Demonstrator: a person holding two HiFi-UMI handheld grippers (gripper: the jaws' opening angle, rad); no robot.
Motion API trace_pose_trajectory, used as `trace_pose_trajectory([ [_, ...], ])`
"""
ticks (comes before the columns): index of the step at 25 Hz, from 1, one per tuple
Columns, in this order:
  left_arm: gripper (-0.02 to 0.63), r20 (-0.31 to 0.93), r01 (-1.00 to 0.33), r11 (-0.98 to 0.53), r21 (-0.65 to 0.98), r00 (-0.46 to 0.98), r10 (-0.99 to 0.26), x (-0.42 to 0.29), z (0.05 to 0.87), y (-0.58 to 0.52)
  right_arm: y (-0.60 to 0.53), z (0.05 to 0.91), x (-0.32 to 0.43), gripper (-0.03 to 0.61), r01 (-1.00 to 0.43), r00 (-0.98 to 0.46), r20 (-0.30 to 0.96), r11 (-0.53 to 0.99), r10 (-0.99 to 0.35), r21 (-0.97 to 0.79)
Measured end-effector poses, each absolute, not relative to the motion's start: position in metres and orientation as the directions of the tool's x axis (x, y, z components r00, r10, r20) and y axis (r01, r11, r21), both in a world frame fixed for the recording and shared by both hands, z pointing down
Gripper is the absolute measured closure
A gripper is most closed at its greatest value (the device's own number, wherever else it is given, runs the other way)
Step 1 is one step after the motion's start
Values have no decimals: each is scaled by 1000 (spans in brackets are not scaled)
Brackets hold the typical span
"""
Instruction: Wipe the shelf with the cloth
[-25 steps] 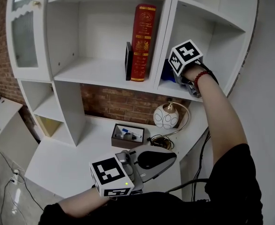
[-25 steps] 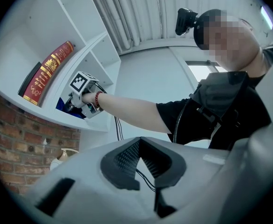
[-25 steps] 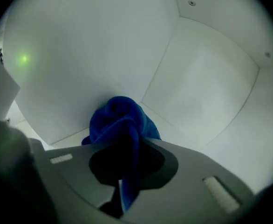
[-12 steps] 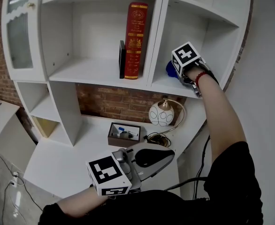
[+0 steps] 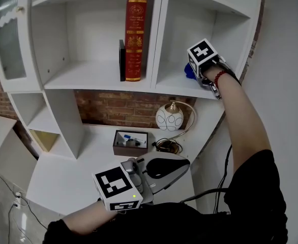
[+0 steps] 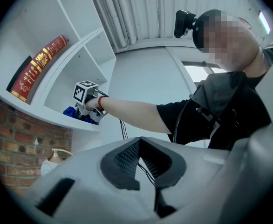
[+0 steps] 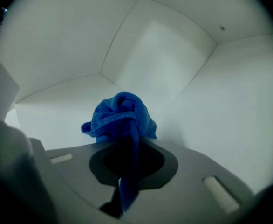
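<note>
The cloth (image 7: 120, 118) is shown bunched into a blue ball in the right gripper view, with a strand of it pinched between the closed jaws of the right gripper (image 7: 126, 169). Bare shelf (image 7: 57, 111) is seen running on behind it to the back corner. In the head view, only a scrap of blue is caught beside the marker cube, close to the shelf's front edge in the right compartment. The book (image 5: 135, 37) is kept apart from it by the divider. The left gripper (image 6: 146, 167) is held low over the desk (image 5: 67, 172), its jaws drawn together on nothing.
</note>
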State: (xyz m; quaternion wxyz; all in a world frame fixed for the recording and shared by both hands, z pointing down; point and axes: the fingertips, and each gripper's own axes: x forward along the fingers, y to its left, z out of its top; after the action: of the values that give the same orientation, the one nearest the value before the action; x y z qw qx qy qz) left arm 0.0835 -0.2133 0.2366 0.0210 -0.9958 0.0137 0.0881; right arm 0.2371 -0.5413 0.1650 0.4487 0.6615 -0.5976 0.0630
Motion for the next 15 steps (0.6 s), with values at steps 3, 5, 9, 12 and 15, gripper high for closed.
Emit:
trace_pose_trajectory([
  [3, 615, -182, -18, -999, -44, 983, -9, 84, 235, -212, -536, 166, 240, 548, -832, 318, 632, 112, -707, 544],
  [5, 615, -183, -12, -999, -48, 983, -3, 84, 234, -211, -536, 166, 240, 548, -829, 326, 635, 111, -700, 548],
  [9, 615, -183, -5, -999, -47, 983, 4, 82, 235, -211, -541, 163, 235, 546, -846, 265, 634, 141, -727, 515],
  [12, 615, -185, 2, -999, -44, 983, 10, 82, 236, -209, -543, 157, 203, 543, -891, 62, 634, 243, -771, 383],
  [15, 615, -181, 5, -999, -39, 983, 12, 83, 237, -208, -539, 150, 149, 543, -862, -178, 611, 421, -771, 280],
])
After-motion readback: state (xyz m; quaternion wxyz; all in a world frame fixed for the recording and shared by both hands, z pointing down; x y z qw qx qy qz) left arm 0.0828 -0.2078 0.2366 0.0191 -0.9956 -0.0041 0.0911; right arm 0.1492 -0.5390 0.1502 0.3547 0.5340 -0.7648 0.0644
